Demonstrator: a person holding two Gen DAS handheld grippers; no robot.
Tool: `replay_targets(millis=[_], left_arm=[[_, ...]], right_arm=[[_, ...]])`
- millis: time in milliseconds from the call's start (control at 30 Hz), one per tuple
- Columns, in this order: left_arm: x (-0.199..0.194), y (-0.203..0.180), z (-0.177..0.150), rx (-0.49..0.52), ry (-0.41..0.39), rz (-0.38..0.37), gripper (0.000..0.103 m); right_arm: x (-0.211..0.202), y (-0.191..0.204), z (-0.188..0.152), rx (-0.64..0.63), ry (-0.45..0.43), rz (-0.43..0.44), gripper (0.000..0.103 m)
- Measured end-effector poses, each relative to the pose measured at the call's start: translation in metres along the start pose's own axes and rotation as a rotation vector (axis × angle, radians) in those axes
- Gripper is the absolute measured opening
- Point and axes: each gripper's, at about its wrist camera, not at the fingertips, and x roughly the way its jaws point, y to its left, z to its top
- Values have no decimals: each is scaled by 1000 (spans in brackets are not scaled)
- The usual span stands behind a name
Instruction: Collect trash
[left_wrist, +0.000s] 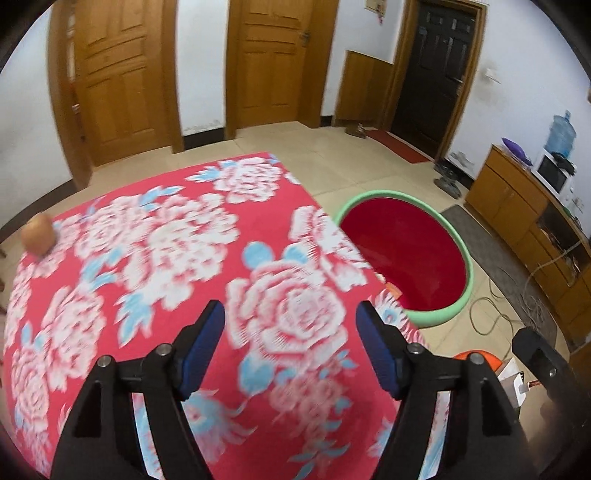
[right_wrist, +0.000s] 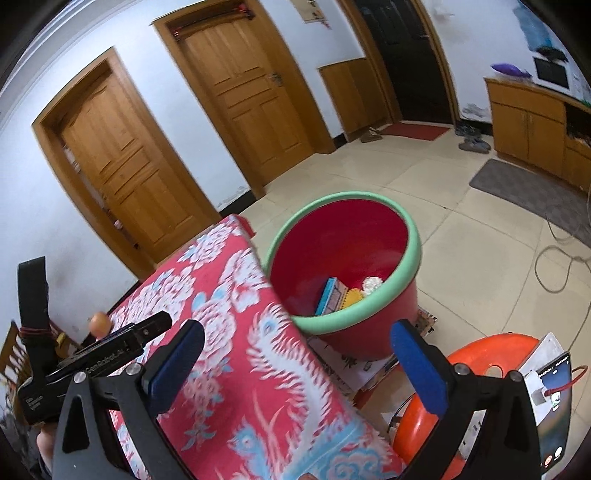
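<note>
Floral tablecloth (left_wrist: 147, 258) | both grippers (left_wrist: 290, 317) (right_wrist: 295, 343) spread, empty | next: fruit (left_wrist: 38, 234), left edge, to bucket (right_wrist: 369, 310)

Motion blur smears the floral cloth (left_wrist: 155, 236) covering the counter. The counter's right edge hides part of the red bucket (right_wrist: 373, 236). The round orange object (left_wrist: 38, 234) at the far left corner is too blurred to identify.
</note>
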Motion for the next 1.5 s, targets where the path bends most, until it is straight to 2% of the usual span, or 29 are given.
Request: replay_targets(millis=[267,567,1167,1500], left_arm=[[-47,26,-27,-50,-65,118,82],[-87,42,-51,-101,-125,186,82],[-116,63,-75,-199,-170,201,82],[-123,69,-78,-208,-192,210,82]], right_arm=[[-18,30,-16,-101,-7,24,103],[-33,51,-39,-194,-10,23,103],[-43,75,-54,-256,-30,40,103],[-45,80,-56,-265,-23,44,103]])
